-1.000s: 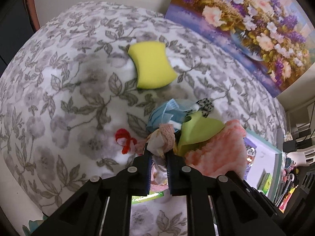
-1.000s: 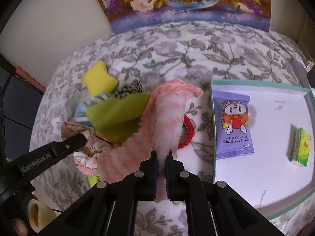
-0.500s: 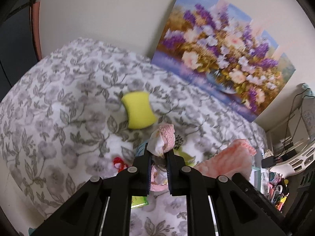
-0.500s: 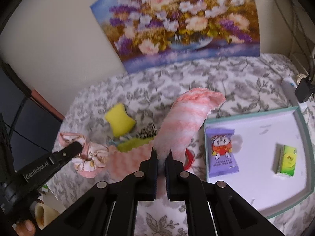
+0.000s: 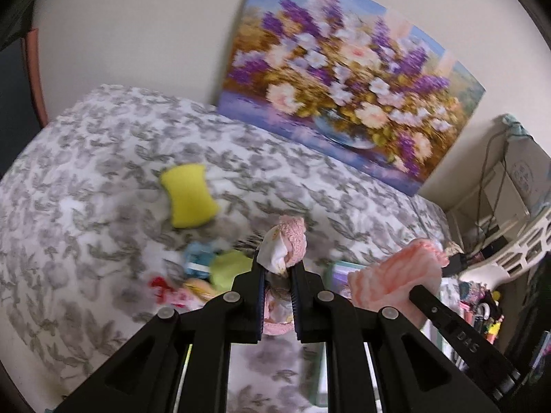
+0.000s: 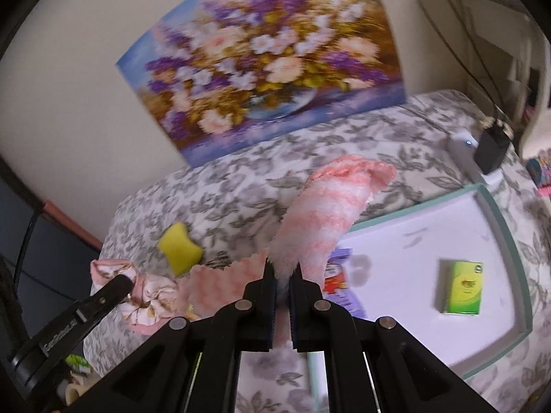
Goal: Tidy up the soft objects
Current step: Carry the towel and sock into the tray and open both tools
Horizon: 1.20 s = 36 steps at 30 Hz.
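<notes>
Fluffy pink cloth (image 6: 320,213) hangs limp from your right gripper (image 6: 282,284), jaws clamped on one edge above the tray (image 6: 502,227); light, floppy, keep the edge pinch. Left gripper (image 5: 278,270) is clamped on a floral scrunchie (image 5: 286,241), left of the tray.

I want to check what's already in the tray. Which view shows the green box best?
The right wrist view: the green box lies in full sight on the white floor of the tray. In the left wrist view only a blurred tray edge shows behind the gripper; the box is hidden.
</notes>
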Available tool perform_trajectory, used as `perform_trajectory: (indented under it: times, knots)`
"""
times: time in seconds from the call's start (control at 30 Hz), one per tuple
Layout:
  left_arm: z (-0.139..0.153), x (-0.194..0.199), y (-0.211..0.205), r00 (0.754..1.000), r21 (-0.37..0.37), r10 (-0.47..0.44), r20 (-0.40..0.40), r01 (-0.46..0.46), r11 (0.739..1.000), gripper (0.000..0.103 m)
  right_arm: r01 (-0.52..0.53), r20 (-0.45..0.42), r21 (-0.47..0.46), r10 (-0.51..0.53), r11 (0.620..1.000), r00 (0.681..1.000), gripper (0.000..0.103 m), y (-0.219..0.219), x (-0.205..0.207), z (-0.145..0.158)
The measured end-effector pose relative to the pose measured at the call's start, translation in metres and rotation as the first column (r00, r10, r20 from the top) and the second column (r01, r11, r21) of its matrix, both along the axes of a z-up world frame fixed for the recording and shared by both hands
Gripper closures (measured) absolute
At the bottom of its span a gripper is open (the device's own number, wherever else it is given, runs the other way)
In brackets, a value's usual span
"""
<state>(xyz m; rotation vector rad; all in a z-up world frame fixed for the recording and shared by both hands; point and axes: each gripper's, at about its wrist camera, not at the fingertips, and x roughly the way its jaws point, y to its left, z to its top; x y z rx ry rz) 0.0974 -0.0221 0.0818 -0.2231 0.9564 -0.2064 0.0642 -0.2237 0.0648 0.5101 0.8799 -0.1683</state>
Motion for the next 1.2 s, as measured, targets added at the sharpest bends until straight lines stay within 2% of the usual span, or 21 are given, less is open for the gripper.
perform_trajectory:
  times: [0.1,0.27,0.57,0.83,1.03,1.2]
  knots:
    - [-0.006,0.0,-0.025,0.999,-0.018,-0.043,-0.017,0.042,0.999,0.09,0.063,-0.026,0.021,-0.062,0.998,0.998,0.097,-0.027,-0.006,-0.012]
    - [-0.013,-0.005,-0.071,0.991,-0.003,-0.135,-0.019,0.135,0.991,0.09,0.168,-0.029,0.052,-0.167,0.984,0.986,0.097,-0.073,-0.026,-0.02]
    - [-0.035,-0.013,-0.144,0.955,0.016,-0.295,-0.018,0.295,0.955,0.09,0.319,0.006,0.07,-0.32,0.945,0.947,0.096,-0.137,-0.058,-0.025]
    - [-0.055,-0.018,-0.184,0.93,0.025,-0.367,-0.008,0.368,0.93,0.09,0.337,0.015,-0.021,-0.337,0.941,0.941,0.096,-0.147,-0.057,-0.029]
    - [-0.074,-0.02,-0.202,0.915,0.047,-0.403,-0.022,0.403,0.914,0.09,0.309,-0.083,-0.056,-0.313,0.95,0.946,0.096,-0.146,-0.044,-0.067]
    - [-0.093,-0.017,-0.208,0.914,0.054,-0.401,-0.061,0.404,0.913,0.09,0.294,-0.112,-0.076,-0.301,0.953,0.947,0.096,-0.144,-0.04,-0.08]
